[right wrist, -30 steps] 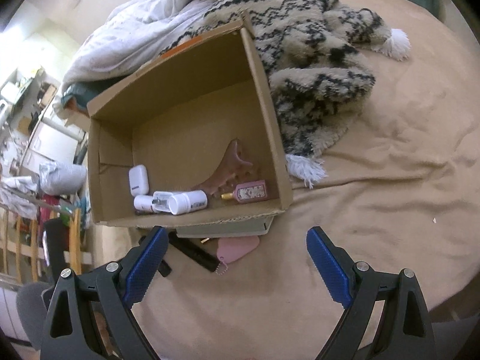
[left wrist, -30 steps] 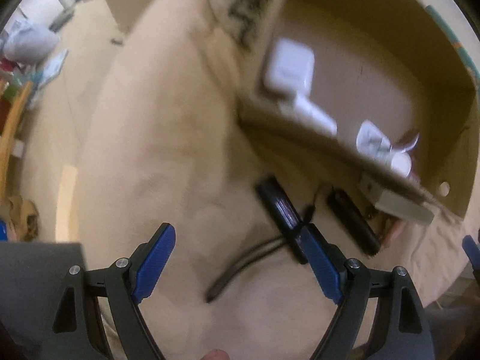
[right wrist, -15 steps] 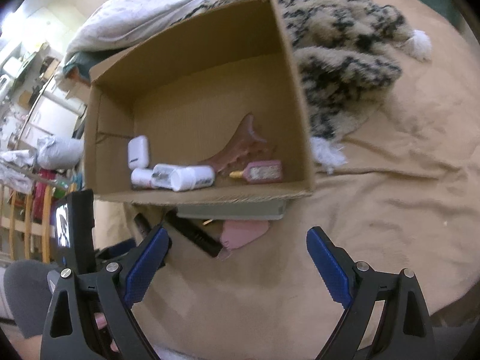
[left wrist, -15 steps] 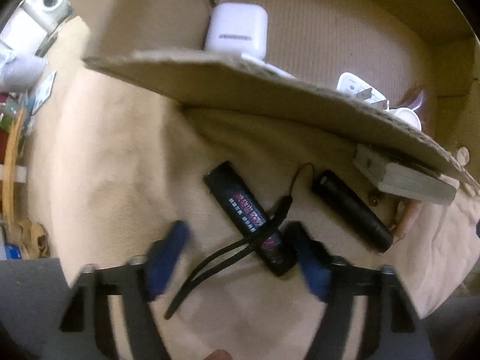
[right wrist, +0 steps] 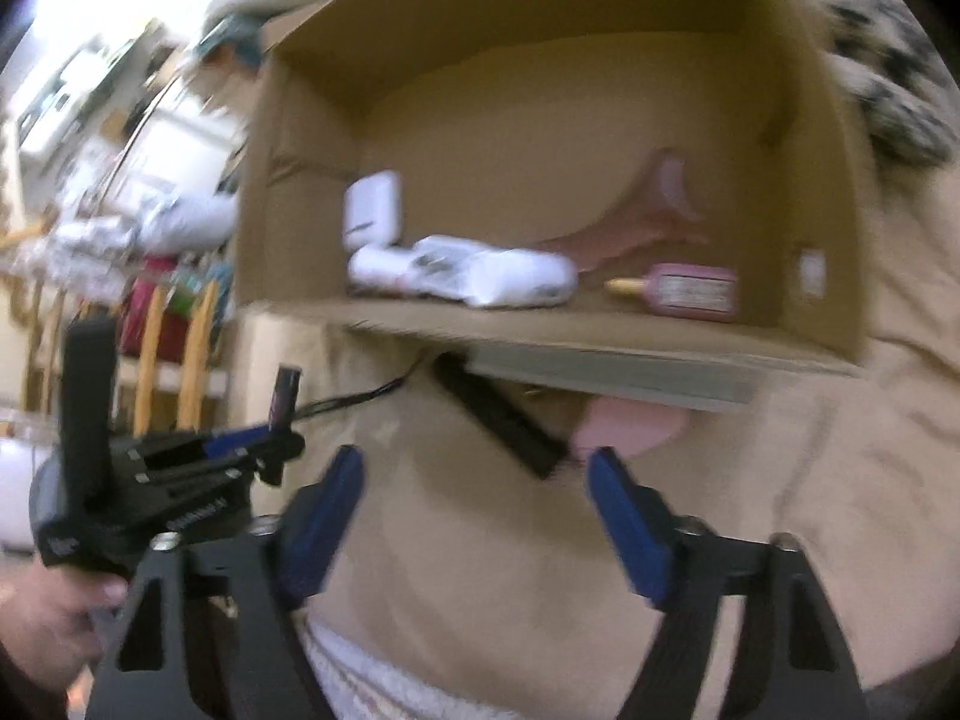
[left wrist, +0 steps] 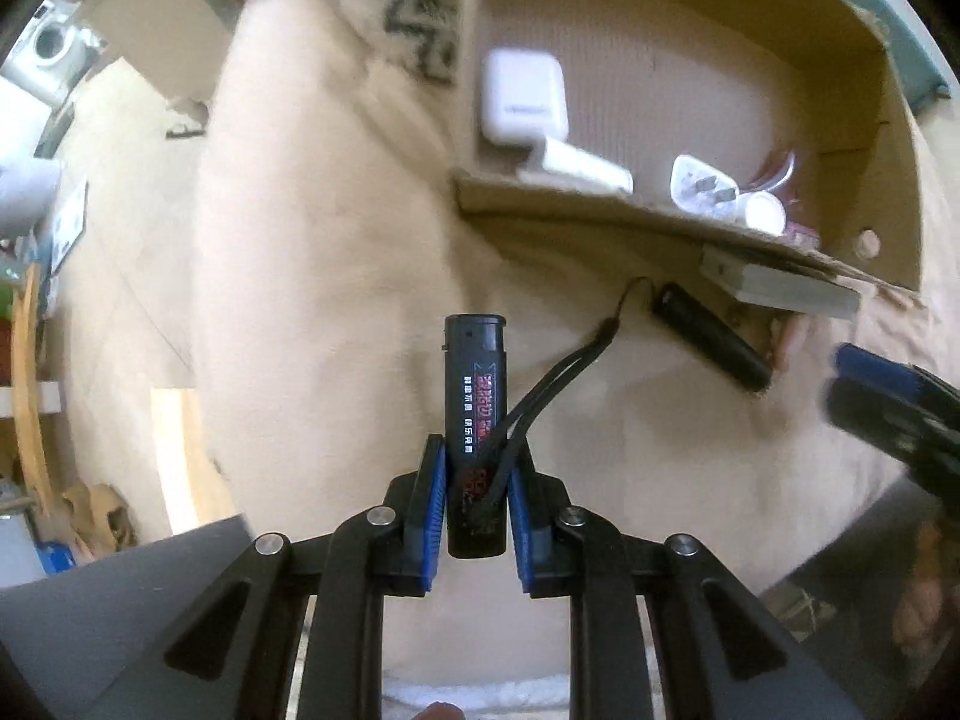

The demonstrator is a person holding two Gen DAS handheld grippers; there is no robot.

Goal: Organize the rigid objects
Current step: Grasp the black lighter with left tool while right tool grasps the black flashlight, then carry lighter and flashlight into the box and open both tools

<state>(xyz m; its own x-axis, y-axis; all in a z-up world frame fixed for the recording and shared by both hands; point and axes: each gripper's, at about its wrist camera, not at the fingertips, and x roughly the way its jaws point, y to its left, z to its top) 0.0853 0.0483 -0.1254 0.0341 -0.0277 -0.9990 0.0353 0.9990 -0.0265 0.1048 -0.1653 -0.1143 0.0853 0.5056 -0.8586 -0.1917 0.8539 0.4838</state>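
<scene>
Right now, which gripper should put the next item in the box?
Left, probably. The left gripper is already shut on the black lighter, lifted off the bed, with the cardboard box just ahead. The right gripper is open and empty.

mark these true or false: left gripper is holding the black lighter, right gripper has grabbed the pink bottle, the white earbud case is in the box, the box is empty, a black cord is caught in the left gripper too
1. The left gripper grips the black rectangular lighter. True.
2. The right gripper has grabbed the pink bottle. False: it is open and empty; the bottle lies in the box.
3. The white earbud case is in the brown cardboard box. True.
4. The box is empty. False: several items lie in it.
5. A black cord runs between the left gripper's pads too. True.
</scene>
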